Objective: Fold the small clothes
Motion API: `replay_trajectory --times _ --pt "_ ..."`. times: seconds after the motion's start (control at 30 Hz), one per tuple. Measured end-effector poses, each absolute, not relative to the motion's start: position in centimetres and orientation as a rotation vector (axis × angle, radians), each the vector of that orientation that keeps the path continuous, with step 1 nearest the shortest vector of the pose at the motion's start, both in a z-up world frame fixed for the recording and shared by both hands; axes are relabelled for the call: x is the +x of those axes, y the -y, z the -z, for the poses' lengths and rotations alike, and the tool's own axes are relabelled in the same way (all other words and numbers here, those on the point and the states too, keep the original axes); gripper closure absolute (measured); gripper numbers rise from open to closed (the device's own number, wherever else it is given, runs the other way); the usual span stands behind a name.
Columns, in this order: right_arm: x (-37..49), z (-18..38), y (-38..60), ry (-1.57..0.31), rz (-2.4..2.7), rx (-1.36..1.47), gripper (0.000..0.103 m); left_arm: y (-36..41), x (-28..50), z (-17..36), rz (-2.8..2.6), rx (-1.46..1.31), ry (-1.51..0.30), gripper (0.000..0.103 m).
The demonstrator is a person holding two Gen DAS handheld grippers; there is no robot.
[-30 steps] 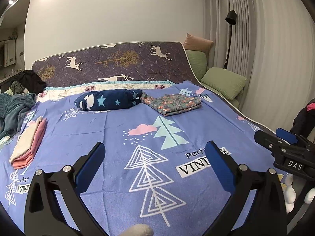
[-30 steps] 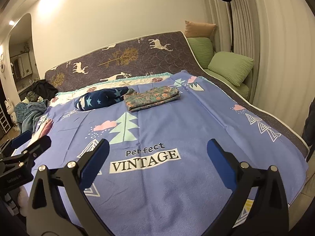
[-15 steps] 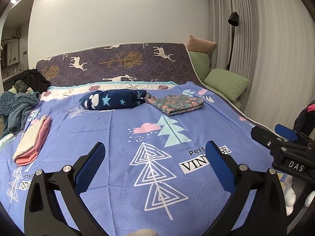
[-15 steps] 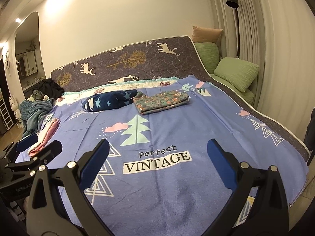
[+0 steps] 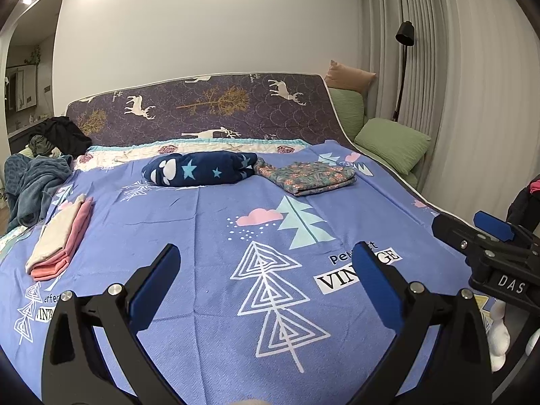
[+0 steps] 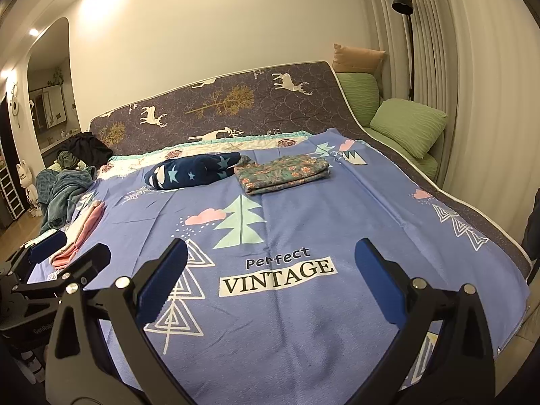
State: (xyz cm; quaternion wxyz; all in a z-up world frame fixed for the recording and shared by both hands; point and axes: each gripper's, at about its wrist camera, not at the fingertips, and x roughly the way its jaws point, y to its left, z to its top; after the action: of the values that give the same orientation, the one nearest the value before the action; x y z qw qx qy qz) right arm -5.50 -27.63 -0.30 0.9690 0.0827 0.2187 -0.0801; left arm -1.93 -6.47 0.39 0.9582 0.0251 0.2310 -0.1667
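Clothes to be folded are not in either gripper: both sets of jaws stand wide apart and hold nothing, above the near edge of the bed point(image 5: 209, 222). The left gripper point(image 5: 266, 280) hovers level over the blue printed bedspread point(image 6: 303, 320), pointing toward the headboard; the right gripper point(image 6: 270, 275) hangs just to its right at about the same height, over the "Perfect VINTAGE" print.

On the left side of the bed, a little farther in, lies a folded pink and cream stack point(image 5: 60, 236). Farther still, near the middle, a navy star-print bundle point(image 5: 199, 168) sits loosely rolled rather than flat, and a floral folded piece point(image 5: 307, 177) lies beside it on the right, apparently touching its end. At the far left edge a teal and dark heap point(image 5: 37, 175) sprawls unfolded, and green pillows point(image 6: 408, 125) rest far right.

Risks, as I judge them: the heap and the navy bundle are well apart from both grippers, so a long reach is needed, and a pinch into the heap could catch several layers or the bedspread itself. Dragging a garment back could also knock the finished stacks askew.
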Motion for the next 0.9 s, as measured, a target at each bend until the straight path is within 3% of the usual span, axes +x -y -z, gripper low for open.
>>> replay_trajectory --times 0.9 --pt "-5.85 0.14 27.11 -0.432 0.158 0.155 0.002 6.74 -1.82 -0.18 0.338 0.076 -0.479 0.001"
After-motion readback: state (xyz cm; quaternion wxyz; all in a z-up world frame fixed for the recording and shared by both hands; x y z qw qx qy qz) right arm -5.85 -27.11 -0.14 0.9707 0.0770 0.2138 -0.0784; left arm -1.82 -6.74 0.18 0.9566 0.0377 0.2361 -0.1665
